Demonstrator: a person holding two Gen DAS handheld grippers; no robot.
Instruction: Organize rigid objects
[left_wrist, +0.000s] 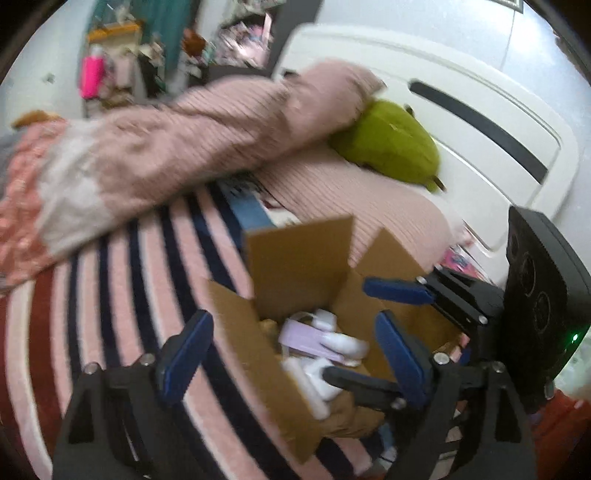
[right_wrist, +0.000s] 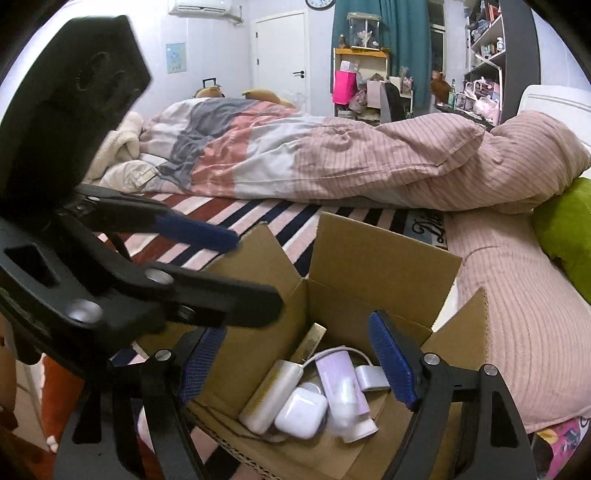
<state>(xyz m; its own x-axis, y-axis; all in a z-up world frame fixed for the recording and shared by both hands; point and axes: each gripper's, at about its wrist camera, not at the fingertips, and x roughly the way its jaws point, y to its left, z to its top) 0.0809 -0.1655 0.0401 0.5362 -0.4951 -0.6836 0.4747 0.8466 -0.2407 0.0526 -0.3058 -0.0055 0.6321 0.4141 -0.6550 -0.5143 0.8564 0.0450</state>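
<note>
An open cardboard box (right_wrist: 380, 273) stands on the striped bed cover; it also shows in the left wrist view (left_wrist: 295, 258). Inside lie a white earbud case (right_wrist: 301, 411), a lilac tube (right_wrist: 341, 384), a white cylinder (right_wrist: 269, 395), a small white adapter with cable (right_wrist: 369, 376) and a gold-coloured flat item (right_wrist: 310, 341). My right gripper (right_wrist: 295, 369) is open and empty, its blue pads over the box opening. My left gripper (left_wrist: 291, 354) is open and empty above the box's near side. The left gripper also shows in the right wrist view (right_wrist: 255, 273), over the box's left flap.
A rolled pink striped duvet (right_wrist: 369, 162) lies across the bed behind the box. A green plush (left_wrist: 388, 144) rests by the white headboard (left_wrist: 480, 122). A pink pillow (right_wrist: 517, 314) sits right of the box. Cluttered shelves and a desk stand at the far wall.
</note>
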